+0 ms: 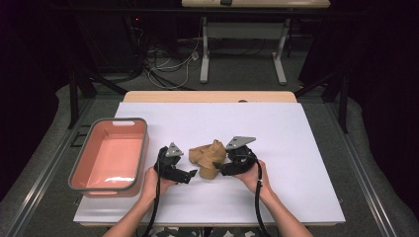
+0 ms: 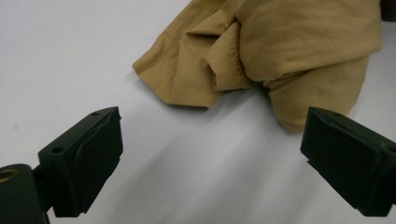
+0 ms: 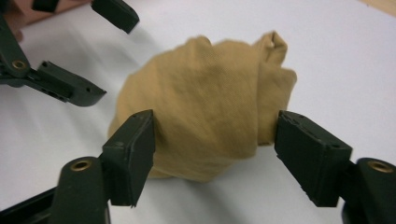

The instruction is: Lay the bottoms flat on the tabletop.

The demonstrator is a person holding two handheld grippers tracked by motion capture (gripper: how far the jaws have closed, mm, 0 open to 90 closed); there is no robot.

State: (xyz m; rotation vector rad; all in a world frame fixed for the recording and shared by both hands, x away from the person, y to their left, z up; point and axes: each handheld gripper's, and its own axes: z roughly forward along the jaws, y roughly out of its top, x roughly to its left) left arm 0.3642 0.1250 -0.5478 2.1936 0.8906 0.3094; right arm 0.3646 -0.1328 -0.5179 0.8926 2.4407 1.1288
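The tan cloth (image 1: 207,157) sits bunched up in the middle of the high view, on the white bench (image 1: 306,148), right between the two grippers. The right gripper (image 3: 212,140) has its jaws apart around the fat part of the bunch, maybe just brushing it but not squeezing yet, so I think it should go in a bit deeper and close on a thick fold. The left gripper (image 2: 210,154) has its jaws wide apart with nothing in them, low in its view, and could grab the loose corner while the pink tub (image 1: 79,170) waits at the left.
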